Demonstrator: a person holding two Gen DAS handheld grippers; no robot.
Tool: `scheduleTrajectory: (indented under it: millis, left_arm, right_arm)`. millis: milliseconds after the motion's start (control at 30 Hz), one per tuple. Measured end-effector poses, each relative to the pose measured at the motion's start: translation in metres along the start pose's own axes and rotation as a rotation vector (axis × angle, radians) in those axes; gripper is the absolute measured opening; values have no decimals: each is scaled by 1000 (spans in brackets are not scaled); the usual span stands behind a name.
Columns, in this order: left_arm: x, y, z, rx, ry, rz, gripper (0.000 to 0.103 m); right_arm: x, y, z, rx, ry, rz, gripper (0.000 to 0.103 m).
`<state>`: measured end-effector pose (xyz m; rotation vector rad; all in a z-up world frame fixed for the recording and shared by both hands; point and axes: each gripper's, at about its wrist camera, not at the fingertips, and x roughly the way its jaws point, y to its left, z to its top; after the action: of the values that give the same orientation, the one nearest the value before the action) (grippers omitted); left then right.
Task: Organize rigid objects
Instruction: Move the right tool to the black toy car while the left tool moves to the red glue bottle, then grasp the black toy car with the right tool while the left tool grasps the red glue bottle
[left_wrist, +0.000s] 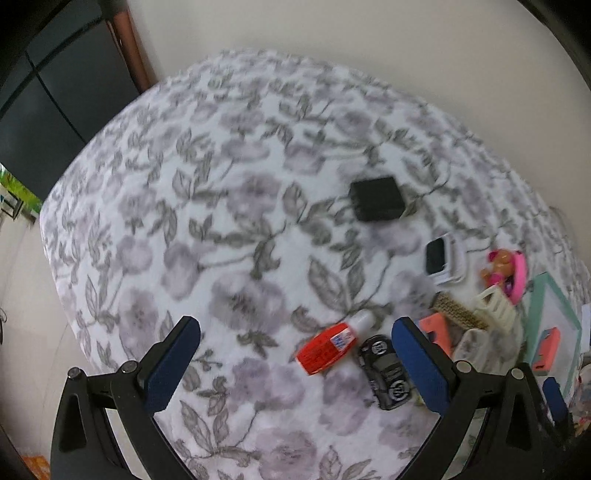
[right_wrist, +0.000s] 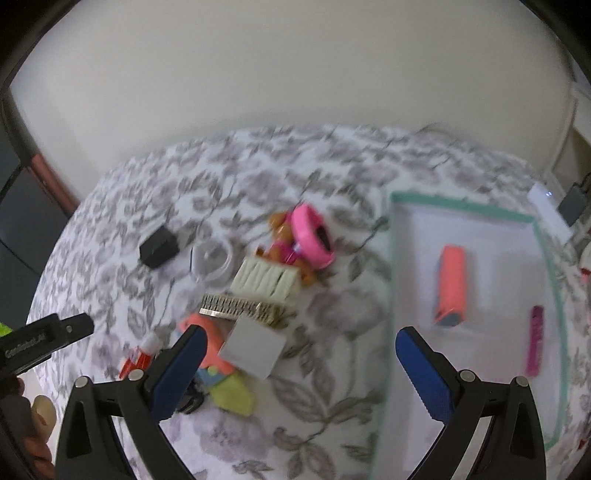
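Floral cloth (left_wrist: 229, 229), both claws agape.

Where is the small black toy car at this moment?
In the left wrist view the black toy car lies on the floral cloth, low and right of centre, between the red glue bottle and the left gripper's right finger.

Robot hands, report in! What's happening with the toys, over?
Left gripper open, empty. Right gripper open, empty. Coral block and pink stick in tray. Toy pile waiting.
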<state>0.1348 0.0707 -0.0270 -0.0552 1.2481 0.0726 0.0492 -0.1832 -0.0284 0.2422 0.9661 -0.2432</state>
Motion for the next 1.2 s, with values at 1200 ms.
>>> scheduleTrajectory:
  millis: [1200]
  left_arm:
    - [65, 27, 1, -12, 224, -83, 103]
  right_arm:
    - [47, 102, -39, -271, 180, 146, 63]
